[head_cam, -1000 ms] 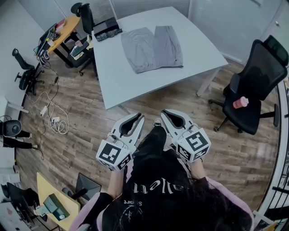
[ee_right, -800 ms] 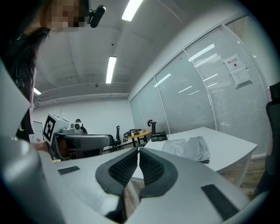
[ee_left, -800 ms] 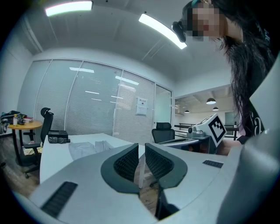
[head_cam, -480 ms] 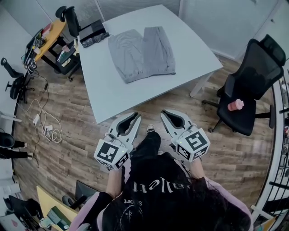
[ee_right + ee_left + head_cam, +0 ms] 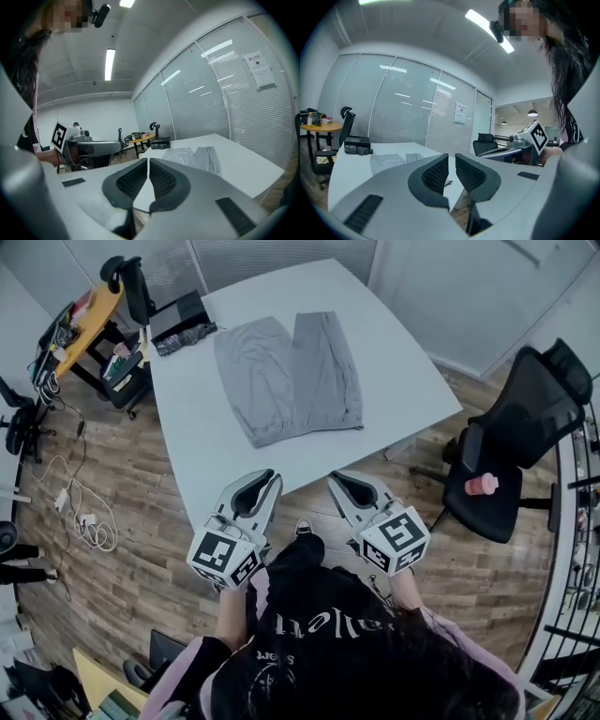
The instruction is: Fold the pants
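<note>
pants (image 5: 286,376) now closer | long axis points away from person | left gripper (image 5: 266,476) nearly together, right gripper (image 5: 339,478) together

White lettering on person's black top (image 5: 314,626), upside down, can't be read for sure; white paper notice on glass wall (image 5: 461,112), print too small to read

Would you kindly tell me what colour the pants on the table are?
The pants are plain light grey, seen best in the head view.
</note>
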`<move>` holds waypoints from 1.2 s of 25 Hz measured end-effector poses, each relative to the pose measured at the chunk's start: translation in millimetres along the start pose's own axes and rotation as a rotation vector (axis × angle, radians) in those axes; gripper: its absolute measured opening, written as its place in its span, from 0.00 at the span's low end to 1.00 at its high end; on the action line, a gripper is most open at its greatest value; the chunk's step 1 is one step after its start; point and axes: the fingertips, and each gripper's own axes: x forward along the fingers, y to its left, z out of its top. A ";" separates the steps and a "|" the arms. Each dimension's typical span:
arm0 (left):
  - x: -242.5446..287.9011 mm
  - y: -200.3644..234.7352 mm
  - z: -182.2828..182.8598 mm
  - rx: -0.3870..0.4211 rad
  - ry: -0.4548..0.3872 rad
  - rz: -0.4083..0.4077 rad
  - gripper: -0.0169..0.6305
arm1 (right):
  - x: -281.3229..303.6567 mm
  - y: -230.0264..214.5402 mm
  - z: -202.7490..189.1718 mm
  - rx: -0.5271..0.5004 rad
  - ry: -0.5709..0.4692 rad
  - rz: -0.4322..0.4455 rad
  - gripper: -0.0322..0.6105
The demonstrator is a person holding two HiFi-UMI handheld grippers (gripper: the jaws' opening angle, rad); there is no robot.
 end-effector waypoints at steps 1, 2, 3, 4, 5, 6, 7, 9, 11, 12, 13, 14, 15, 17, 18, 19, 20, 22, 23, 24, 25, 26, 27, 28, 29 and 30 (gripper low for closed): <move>4.7 6.4 -0.6 -0.003 0.005 0.000 0.13 | 6.4 -3.9 0.8 0.000 0.007 0.000 0.10; 9.1 12.6 -1.6 -0.006 0.010 -0.001 0.13 | 13.1 -7.6 1.5 0.001 0.015 -0.001 0.10; 12.9 18.8 -2.8 -0.009 0.015 -0.003 0.13 | 20.0 -10.8 2.1 0.001 0.021 -0.001 0.10; 15.9 25.0 -4.2 -0.013 0.021 -0.003 0.13 | 27.2 -13.6 2.5 0.002 0.028 0.000 0.10; 18.7 31.0 -6.0 -0.016 0.027 -0.002 0.13 | 34.1 -16.1 2.6 0.002 0.036 0.002 0.10; 21.4 36.6 -7.9 -0.020 0.034 -0.002 0.13 | 40.3 -18.8 2.6 0.002 0.044 0.004 0.10; 24.4 41.4 -9.9 -0.024 0.040 -0.001 0.13 | 45.4 -21.8 2.6 0.001 0.052 0.005 0.10; 30.3 48.6 -13.4 -0.029 0.053 -0.001 0.13 | 52.0 -28.6 2.7 0.003 0.064 0.001 0.10; 34.5 54.4 -16.1 -0.030 0.064 -0.002 0.13 | 56.3 -35.1 2.2 0.007 0.072 -0.010 0.10; 35.7 57.3 -17.4 -0.031 0.069 -0.002 0.13 | 58.6 -37.6 1.2 0.008 0.078 -0.016 0.10; 35.9 60.1 -18.8 -0.033 0.074 -0.001 0.13 | 60.8 -39.4 -0.3 0.009 0.086 -0.019 0.10; 35.5 62.7 -20.6 -0.036 0.078 0.001 0.13 | 62.9 -40.6 -2.1 0.010 0.094 -0.021 0.10; 35.0 65.5 -22.7 -0.040 0.082 0.004 0.13 | 64.8 -41.8 -3.9 0.011 0.102 -0.021 0.10; 35.3 72.0 -27.2 -0.050 0.090 0.015 0.13 | 69.1 -45.7 -6.1 0.011 0.115 -0.019 0.10; 36.5 75.5 -29.5 -0.057 0.093 0.021 0.13 | 71.2 -48.7 -6.5 0.009 0.119 -0.019 0.10; 38.2 78.7 -31.6 -0.066 0.095 0.027 0.13 | 73.2 -52.5 -6.4 0.007 0.122 -0.020 0.10; 40.3 81.7 -33.1 -0.078 0.095 0.032 0.13 | 75.4 -56.9 -5.5 0.004 0.124 -0.021 0.10; 43.7 86.8 -34.6 -0.106 0.092 0.037 0.13 | 79.8 -66.9 -2.6 -0.002 0.124 -0.023 0.10; 44.7 89.1 -35.6 -0.118 0.092 0.041 0.13 | 81.8 -72.4 -2.0 -0.004 0.125 -0.024 0.10; 45.0 91.3 -37.3 -0.127 0.095 0.050 0.13 | 83.5 -78.4 -2.7 -0.004 0.128 -0.027 0.10; 44.9 93.5 -39.7 -0.133 0.100 0.063 0.13 | 84.9 -84.8 -4.9 -0.003 0.134 -0.031 0.10; 44.3 95.8 -42.8 -0.138 0.105 0.078 0.13 | 86.2 -91.2 -8.2 -0.002 0.142 -0.033 0.10; 43.9 98.3 -46.3 -0.145 0.111 0.095 0.13 | 87.9 -97.7 -12.2 -0.002 0.152 -0.034 0.10; 43.9 101.1 -50.2 -0.153 0.116 0.112 0.13 | 90.3 -104.3 -16.6 -0.005 0.165 -0.032 0.10; 44.5 104.4 -54.4 -0.164 0.123 0.129 0.13 | 93.3 -111.1 -20.9 -0.011 0.179 -0.029 0.10; 45.7 107.9 -58.9 -0.178 0.132 0.147 0.13 | 96.3 -117.9 -25.0 -0.019 0.194 -0.025 0.10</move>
